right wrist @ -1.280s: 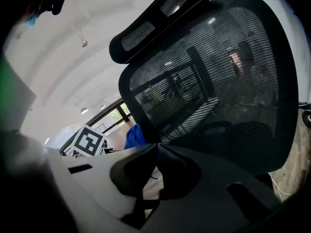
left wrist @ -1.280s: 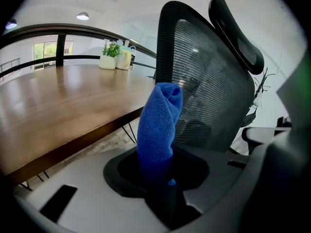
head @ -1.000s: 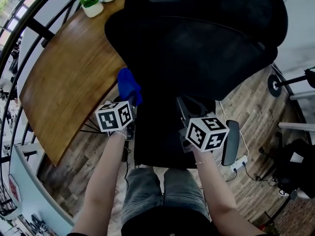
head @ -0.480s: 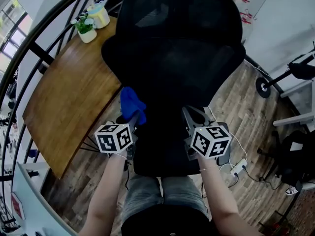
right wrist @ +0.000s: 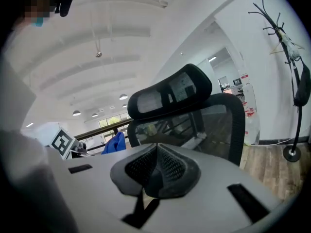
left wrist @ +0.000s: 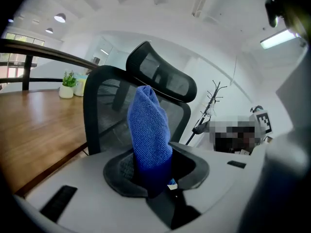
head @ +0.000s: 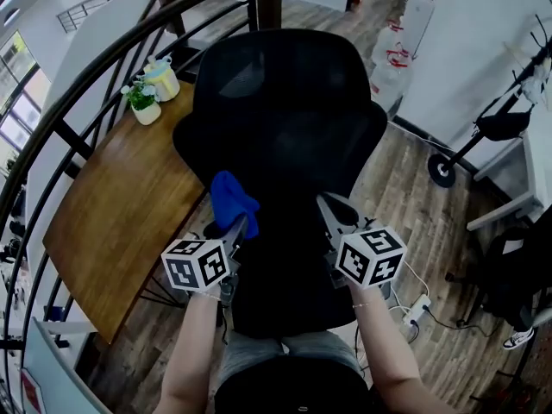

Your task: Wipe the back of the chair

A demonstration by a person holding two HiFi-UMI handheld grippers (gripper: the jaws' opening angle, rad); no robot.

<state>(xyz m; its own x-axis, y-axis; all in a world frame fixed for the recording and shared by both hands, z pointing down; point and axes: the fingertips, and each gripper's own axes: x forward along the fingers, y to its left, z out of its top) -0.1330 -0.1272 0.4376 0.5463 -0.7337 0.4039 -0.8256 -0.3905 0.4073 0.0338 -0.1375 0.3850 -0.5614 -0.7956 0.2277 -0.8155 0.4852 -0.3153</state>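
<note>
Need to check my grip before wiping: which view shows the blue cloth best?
The left gripper view: the blue cloth fills the centre, clamped upright in the left gripper, with the chair back behind it. The head view shows only its top from above. The right gripper view catches a small blue piece at left.

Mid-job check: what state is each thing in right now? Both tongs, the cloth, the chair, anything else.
Left tongs: shut on the blue cloth.
Blue cloth: bunched, standing up out of the jaws, in front of the chair back; contact unclear.
Right tongs: shut, empty.
Chair back: upright, facing the person.
Potted plant: upright on the wooden table.
</note>
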